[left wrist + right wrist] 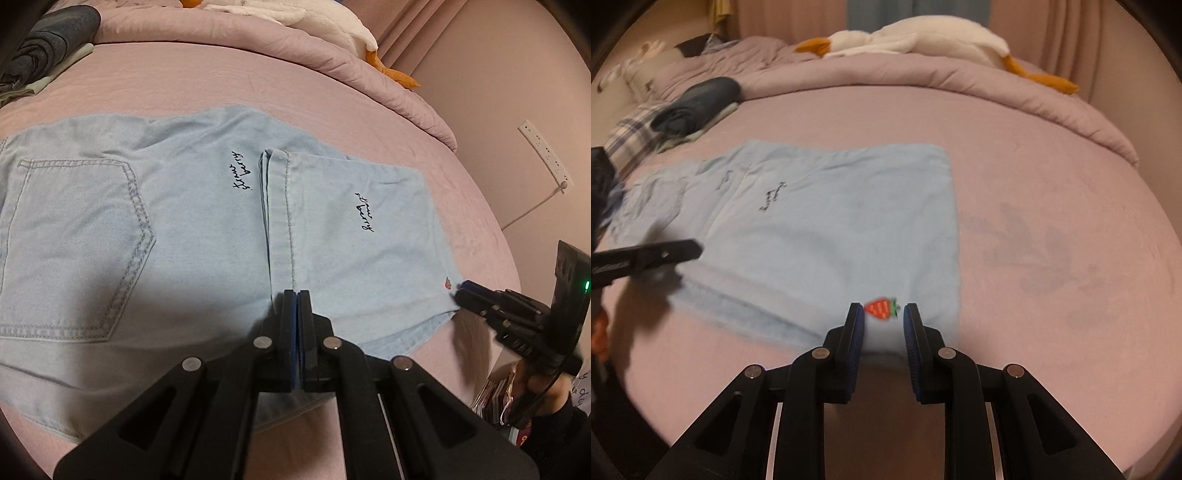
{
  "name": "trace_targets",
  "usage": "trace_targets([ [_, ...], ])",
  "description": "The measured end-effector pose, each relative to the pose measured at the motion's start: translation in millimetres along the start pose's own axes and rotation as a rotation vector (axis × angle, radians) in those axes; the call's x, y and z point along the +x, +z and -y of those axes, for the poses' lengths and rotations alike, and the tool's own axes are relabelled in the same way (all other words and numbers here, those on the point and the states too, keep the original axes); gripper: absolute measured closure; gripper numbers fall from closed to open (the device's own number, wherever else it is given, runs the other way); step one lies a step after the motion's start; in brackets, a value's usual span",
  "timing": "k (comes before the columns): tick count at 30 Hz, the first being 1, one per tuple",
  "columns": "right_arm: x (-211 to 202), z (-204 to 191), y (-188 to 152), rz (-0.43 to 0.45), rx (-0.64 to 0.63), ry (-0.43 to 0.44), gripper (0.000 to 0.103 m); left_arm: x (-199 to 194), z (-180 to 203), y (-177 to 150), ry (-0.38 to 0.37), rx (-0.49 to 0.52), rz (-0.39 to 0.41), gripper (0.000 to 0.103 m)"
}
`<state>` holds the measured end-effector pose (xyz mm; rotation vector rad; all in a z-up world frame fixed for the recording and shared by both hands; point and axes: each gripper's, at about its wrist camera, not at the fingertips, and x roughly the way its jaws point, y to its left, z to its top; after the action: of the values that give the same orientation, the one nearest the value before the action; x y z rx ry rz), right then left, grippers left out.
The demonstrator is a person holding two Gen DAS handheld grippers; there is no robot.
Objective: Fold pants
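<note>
Light blue denim pants (192, 236) lie flat on the pink bed, with the leg ends folded over onto the seat so the hem (280, 221) crosses the middle. My left gripper (296, 295) is shut at the near end of that hem; I cannot tell whether cloth is pinched. My right gripper (884, 314) is open, its fingers on either side of the fold's corner by a small strawberry patch (881, 307). The right gripper also shows in the left wrist view (461, 290) at that corner. The pants fill the middle of the right wrist view (831, 229).
A dark folded garment pile (698, 99) lies at the far left of the bed (1052, 206). A rolled pink duvet (923, 79) and a white plush goose (923, 35) lie along the far side. A wall socket strip (545, 155) is at right.
</note>
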<state>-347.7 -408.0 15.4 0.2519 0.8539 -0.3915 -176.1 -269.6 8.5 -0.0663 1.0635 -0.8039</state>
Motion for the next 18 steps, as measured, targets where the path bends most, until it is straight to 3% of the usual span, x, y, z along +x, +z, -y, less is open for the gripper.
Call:
trace_targets([
  [4, -11, 29, 8, 0.006, 0.160, 0.088, 0.081, 1, 0, 0, 0.001, 0.002, -0.001, 0.100],
  [7, -11, 43, 21, 0.063, 0.216, 0.094, 0.080, 0, 2, -1, 0.007, 0.014, 0.002, 0.100],
  [12, 20, 56, 75, 0.100, 0.268, 0.085, 0.080, 2, 4, 0, 0.013, 0.020, -0.003, 0.100],
  [15, 50, 63, 104, 0.041, 0.287, 0.058, 0.080, 1, 5, 0, 0.018, 0.027, -0.004, 0.100],
  [18, 90, 65, 107, -0.108, 0.292, 0.022, 0.073, 1, 4, 1, 0.016, 0.027, -0.006, 0.100],
])
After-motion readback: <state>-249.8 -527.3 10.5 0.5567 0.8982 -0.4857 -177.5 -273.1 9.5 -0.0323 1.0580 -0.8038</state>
